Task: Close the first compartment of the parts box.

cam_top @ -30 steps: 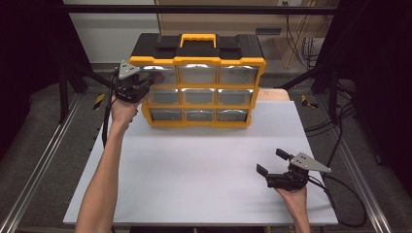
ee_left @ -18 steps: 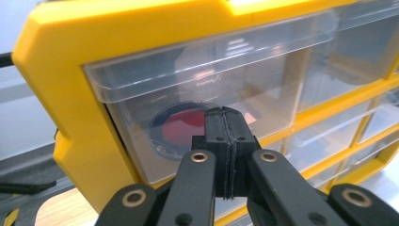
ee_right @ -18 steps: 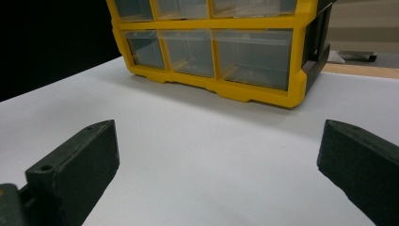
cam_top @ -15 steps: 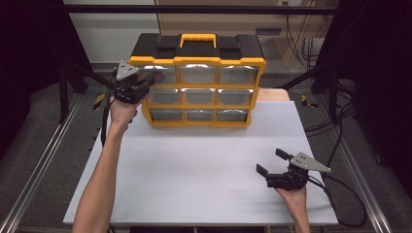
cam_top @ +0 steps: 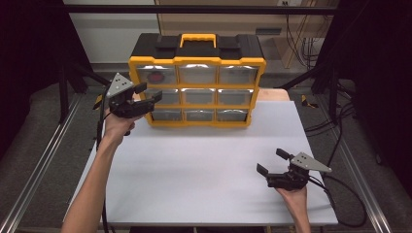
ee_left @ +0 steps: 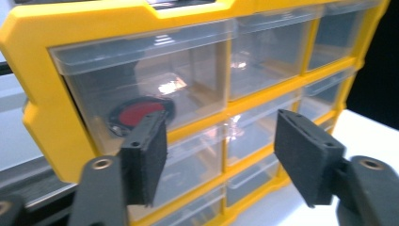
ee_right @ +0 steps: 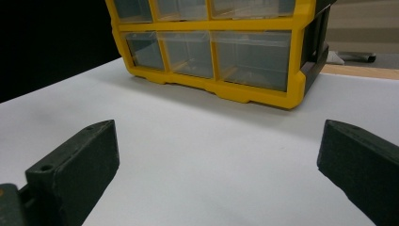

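High view: left gripper (cam_top: 146, 95) held level on an outstretched forearm, jaws just opened and empty, beside the yellow drawer cabinet (cam_top: 197, 90) at the table's (cam_top: 194, 160) far edge; right gripper (cam_top: 271, 162) rests released.

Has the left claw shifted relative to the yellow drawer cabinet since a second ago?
Yes. The left claw has drawn back slightly toward the left, off the yellow-framed clear-drawer cabinet; its jaws have just opened, with nothing between them.

A lab: metal rails (cam_top: 36, 165), trailing cables (cam_top: 342, 121), white table (cam_top: 204, 165).
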`<state>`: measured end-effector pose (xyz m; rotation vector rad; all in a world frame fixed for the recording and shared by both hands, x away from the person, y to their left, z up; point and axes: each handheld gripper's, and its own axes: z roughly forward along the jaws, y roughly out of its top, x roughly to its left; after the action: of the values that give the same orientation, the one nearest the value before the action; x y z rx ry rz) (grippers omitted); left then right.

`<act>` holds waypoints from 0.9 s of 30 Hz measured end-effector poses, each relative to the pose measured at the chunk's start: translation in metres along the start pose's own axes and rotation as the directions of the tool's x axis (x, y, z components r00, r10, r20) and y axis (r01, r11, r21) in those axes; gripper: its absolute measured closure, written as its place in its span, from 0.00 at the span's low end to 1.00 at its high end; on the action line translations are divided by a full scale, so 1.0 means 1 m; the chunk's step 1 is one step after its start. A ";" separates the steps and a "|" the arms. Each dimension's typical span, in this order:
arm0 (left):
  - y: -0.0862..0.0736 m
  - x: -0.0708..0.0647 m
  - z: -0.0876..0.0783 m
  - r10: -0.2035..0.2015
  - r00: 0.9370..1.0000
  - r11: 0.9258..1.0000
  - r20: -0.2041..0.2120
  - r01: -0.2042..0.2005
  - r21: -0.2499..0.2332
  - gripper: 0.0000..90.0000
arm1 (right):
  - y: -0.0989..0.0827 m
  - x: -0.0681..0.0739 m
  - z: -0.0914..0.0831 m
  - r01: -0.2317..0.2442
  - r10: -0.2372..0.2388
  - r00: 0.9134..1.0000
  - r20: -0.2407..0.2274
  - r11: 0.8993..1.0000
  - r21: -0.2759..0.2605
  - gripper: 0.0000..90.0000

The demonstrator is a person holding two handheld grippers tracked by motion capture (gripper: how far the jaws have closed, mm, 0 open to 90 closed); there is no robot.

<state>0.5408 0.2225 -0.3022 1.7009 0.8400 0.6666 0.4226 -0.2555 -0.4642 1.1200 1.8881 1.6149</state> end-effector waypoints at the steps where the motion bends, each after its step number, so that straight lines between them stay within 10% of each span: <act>1: -0.002 -0.001 -0.002 0.002 1.000 1.000 0.006 -0.002 -0.005 0.30 | 0.000 0.000 0.000 0.001 -0.001 1.000 0.000 1.000 -0.002 0.00; 11: -0.025 -0.007 -0.021 -0.029 0.999 1.000 0.034 0.029 -0.002 0.06 | 0.000 0.000 0.000 0.000 0.000 1.000 0.003 1.000 -0.001 0.00; 27: -0.078 -0.014 -0.052 -0.047 0.995 0.998 0.087 0.051 -0.044 0.04 | 0.000 0.000 0.000 0.001 -0.001 1.000 0.004 1.000 -0.005 0.00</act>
<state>0.4761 0.2540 -0.3640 1.6508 0.7968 0.5714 0.4225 -0.2559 -0.4639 1.1193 1.8806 1.6151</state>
